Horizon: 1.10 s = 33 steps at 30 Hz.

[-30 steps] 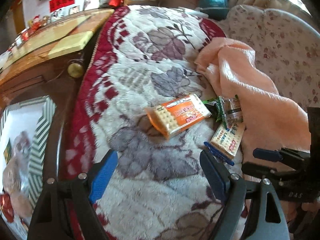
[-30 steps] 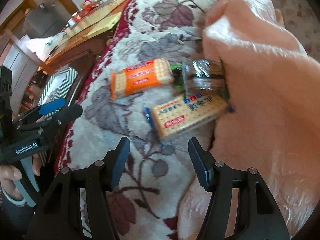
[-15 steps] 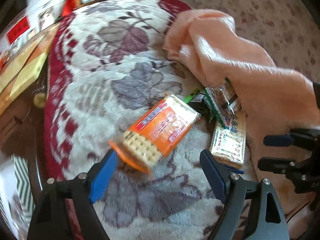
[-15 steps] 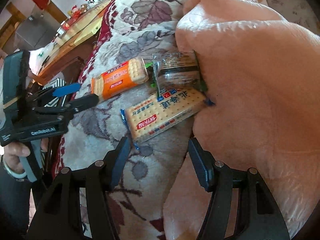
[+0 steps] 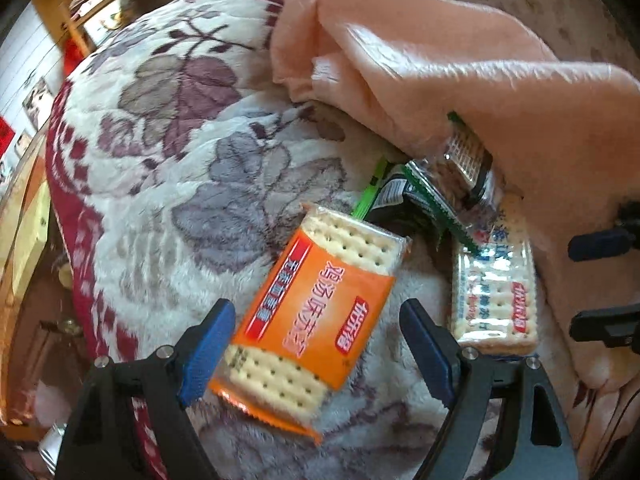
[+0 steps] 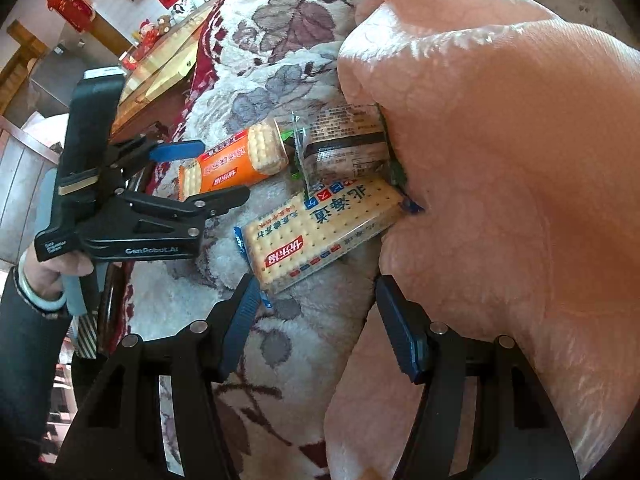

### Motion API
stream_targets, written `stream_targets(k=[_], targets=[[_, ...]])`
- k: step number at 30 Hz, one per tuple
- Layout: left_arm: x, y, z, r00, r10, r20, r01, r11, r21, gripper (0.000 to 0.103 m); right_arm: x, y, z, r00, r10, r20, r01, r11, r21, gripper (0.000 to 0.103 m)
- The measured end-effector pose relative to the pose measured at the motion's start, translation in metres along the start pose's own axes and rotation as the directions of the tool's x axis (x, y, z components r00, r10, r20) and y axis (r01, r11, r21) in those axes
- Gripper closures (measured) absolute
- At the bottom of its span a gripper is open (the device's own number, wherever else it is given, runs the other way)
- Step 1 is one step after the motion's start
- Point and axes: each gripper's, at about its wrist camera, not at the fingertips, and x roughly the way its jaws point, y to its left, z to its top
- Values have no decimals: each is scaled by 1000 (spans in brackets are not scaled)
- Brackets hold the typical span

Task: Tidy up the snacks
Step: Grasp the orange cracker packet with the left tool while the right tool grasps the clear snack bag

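Left gripper (image 5: 316,344) marked "GenRobot.AI" spreads around the orange cracker packet (image 5: 316,312); right gripper (image 6: 316,320), spread, nears the blue-trimmed packet (image 6: 320,232) beside it.

I see an orange cracker pack (image 5: 320,312) with a red stripe and white lettering, a clear pack (image 6: 324,228) printed red and blue, and a dark, green-edged wrapper (image 6: 344,148). They sit on a cream blanket (image 5: 192,184) with mauve-grey leaves and a crimson checked border, beside a plain peach cloth (image 6: 500,160). I note blue finger pads (image 5: 206,350) on black frames.
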Motion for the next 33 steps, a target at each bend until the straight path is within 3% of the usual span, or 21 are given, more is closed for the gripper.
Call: stream_targets(k=[5,6,9,15,19,24,33], targets=[[10,-6,2,999,25,-21,-25,999,47,18,1,0,0,1000,3,-1,-3,1000,0,42],[10,-6,1,1000,21,-20,-20,999,40,22,1,0,0,1000,5,-2,-5,1000,0,42],[7,0,-2,1000,8,-14,-8,1000,-8,36,1,0,1,1000,6,0,-6,1000,1,42],[-1,4,-22,1000,16,-5,-16,990,-139,43,1,5,7,1000,20,10,-20,1000,-2,42],[-10,5,-46,1000,11,1,-11,965,-262,44,1,8,21,999,-2,43,3,1000,-16,42],[-32,4,-78,1000,12,28,0,921,-390,47,12,12,52,990,-117,76,125,986,-108,35],[-46,-2,-114,999,20,47,6,874,-487,47,47,9,88,992,-126,20,128,977,-171,35]])
